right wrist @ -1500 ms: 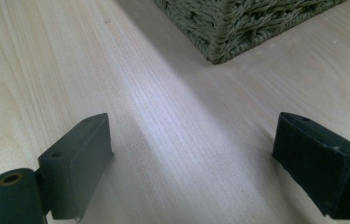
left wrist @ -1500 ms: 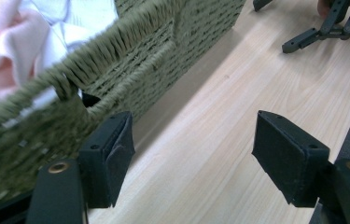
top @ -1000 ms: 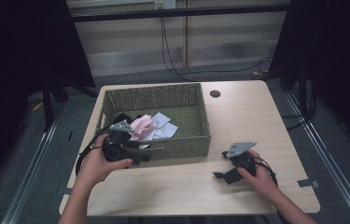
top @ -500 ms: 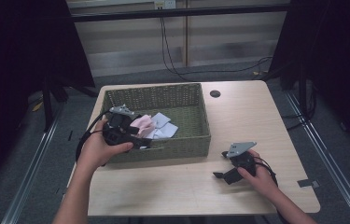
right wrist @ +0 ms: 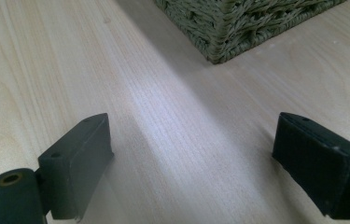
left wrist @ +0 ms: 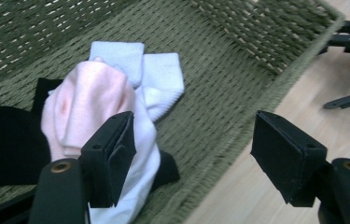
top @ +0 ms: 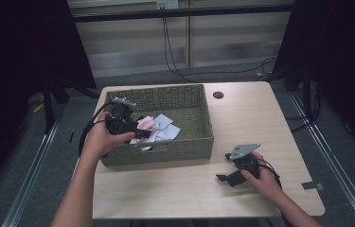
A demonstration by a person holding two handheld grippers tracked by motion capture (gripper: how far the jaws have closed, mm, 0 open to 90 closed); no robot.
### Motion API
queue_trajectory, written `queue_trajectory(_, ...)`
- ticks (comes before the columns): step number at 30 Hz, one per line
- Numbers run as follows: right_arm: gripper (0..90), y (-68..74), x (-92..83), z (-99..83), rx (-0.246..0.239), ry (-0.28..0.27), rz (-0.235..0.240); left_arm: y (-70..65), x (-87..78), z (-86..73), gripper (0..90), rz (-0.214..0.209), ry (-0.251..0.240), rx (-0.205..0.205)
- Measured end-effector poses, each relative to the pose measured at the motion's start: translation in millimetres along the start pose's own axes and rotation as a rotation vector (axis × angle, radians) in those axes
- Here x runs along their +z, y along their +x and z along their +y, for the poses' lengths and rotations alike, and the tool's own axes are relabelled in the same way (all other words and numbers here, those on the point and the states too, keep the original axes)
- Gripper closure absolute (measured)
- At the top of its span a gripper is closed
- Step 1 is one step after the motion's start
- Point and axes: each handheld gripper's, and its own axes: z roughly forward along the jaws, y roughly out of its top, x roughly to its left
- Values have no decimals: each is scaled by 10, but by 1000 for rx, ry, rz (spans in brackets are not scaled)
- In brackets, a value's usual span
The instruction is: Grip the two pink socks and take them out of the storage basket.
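Left of centre in the high view, the left gripper (top: 139,134) hovers wide open over socks (left wrist: 112,100) in the basket (top: 175,150), apparently to grab one; lower right, the right gripper (top: 225,177) rests unclenched on the table (top: 260,118).

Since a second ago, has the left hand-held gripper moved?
Yes. The left hand-held gripper has moved away from the basket's near wall, farther in over the socks.

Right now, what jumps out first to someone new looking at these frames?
The green woven basket at the table's left-centre, with a heap of socks inside: a pink sock on top of white ones. The left gripper, jaws open, hovers over that heap, while the right gripper rests open on bare wood at the near right.
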Motion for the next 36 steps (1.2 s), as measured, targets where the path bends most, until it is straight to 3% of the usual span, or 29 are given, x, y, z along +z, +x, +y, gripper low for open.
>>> queue_trajectory(15, 108, 1, 1, 0, 2, -1, 0, 240, 125, 167, 311, 43, 34, -58)
queue_trajectory(19, 108, 1, 1, 0, 2, -1, 0, 291, 183, 185, 311, 56, 40, -99)
queue_trajectory(21, 107, -1, 2, 1, -1, -3, -1, 339, 202, 197, 312, 58, 58, -93)
queue_trajectory(36, 108, -1, 1, 1, -1, -2, -1, 554, 412, 213, 345, 100, 112, -159)
